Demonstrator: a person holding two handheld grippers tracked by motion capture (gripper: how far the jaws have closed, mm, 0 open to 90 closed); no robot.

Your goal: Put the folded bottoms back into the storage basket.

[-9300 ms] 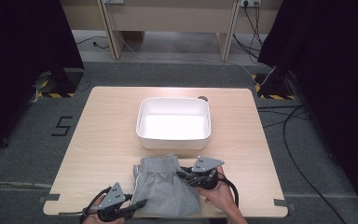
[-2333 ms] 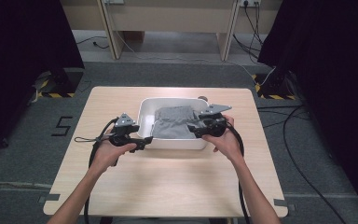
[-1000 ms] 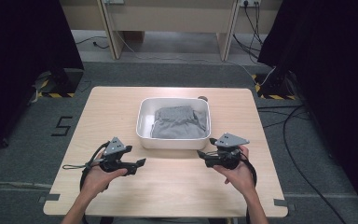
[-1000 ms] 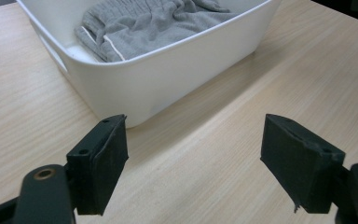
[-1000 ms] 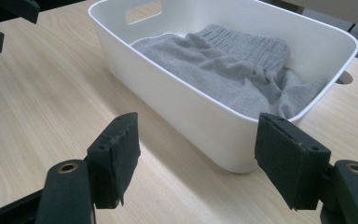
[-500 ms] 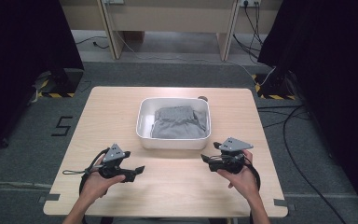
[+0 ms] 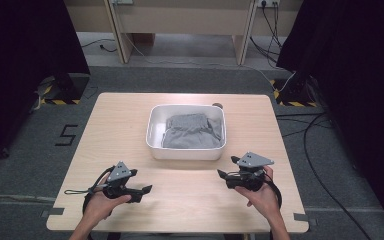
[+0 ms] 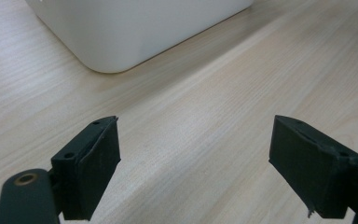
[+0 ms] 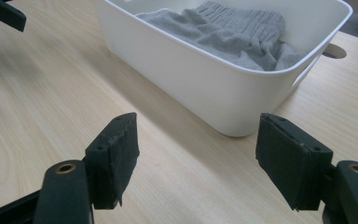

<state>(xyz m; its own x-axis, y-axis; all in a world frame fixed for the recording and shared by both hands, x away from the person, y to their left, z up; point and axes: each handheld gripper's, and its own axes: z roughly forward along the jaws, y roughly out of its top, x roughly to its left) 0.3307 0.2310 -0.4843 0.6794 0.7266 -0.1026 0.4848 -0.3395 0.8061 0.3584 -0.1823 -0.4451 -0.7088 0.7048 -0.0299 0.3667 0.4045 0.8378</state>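
Note:
A grey knitted garment [image 7: 192, 132] [image 9: 233, 32] lies crumpled inside a white plastic bin [image 7: 152, 135] [image 9: 205, 88] at the table's centre. My left gripper [image 7: 147, 189] [image 8: 196, 168] hovers low over the bare wood near the front left, jaws pointing right. Its jaws have just opened a little wider and stand open with nothing between them. A corner of the bin [image 8: 135, 28] lies ahead of it. My right gripper [image 7: 223, 175] [image 9: 198, 165] is at the front right, open and empty, and faces the bin's near wall. The left gripper's jaws [image 9: 0, 18] show far off in the right gripper view.
The light wooden table [image 7: 190, 205] has bare room in front of and beside the bin. A round cable hole [image 7: 217, 105] sits behind the bin. Cables trail on the grey floor [image 7: 310, 135] at the right, and desk legs [image 7: 120, 30] stand behind.
The garment, earlier carried from the table's front, now lies in the bin. Both hands have drawn back toward the near edge, and the left gripper has sunk lower.

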